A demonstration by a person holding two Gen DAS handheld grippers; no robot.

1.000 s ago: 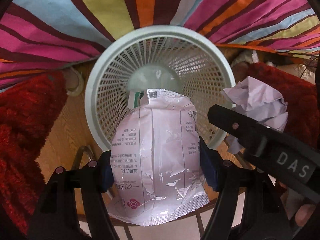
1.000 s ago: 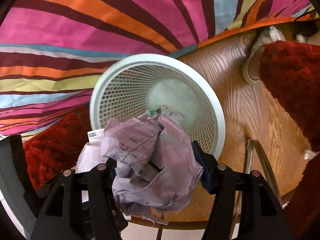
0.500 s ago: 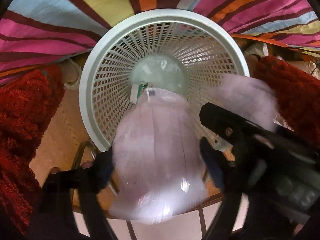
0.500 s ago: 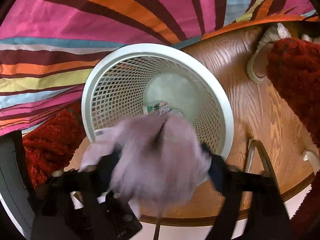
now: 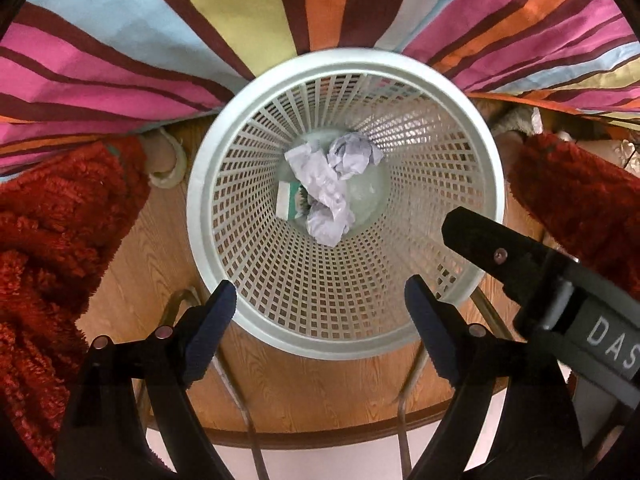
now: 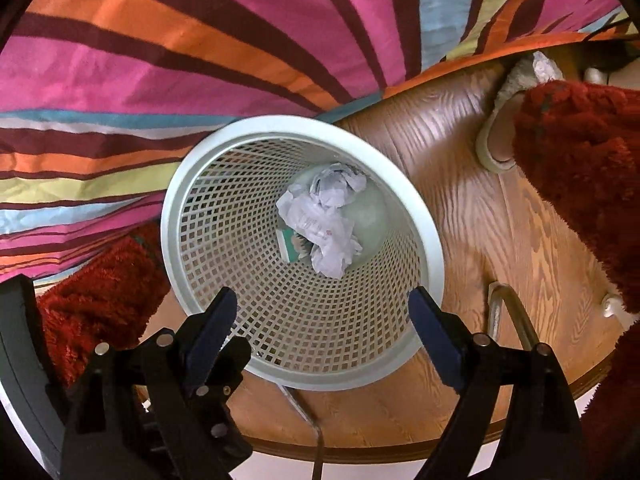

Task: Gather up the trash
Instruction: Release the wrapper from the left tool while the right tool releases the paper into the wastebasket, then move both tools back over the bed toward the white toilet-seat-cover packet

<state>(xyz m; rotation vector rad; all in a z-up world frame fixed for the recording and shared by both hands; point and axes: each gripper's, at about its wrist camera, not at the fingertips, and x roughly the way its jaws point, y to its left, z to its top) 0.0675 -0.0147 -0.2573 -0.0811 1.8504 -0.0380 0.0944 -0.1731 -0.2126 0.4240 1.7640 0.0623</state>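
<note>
A: Is the trash in? 
B: Yes — the crumpled pale paper wads [image 5: 334,184] lie at the bottom of the white lattice plastic wastebasket [image 5: 224,184], mid-frame, beside a small green-and-white packet [image 5: 289,200].
A: And the jaws? 
B: The left gripper [image 5: 320,312] and right gripper [image 6: 322,316] have just been opening — released, nothing between them. No other trash shows.

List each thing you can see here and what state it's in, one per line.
Left gripper: open, nothing between its fingers, above the basket.
Right gripper: open, empty, above the basket.
Basket: upright on the wooden floor, trash at the bottom.
Crumpled paper: balled up, lying in the basket.
Wrapper: crumpled, lying in the basket beside the paper.
Small green and white packet: on the basket bottom, partly under the wrapper.
</note>
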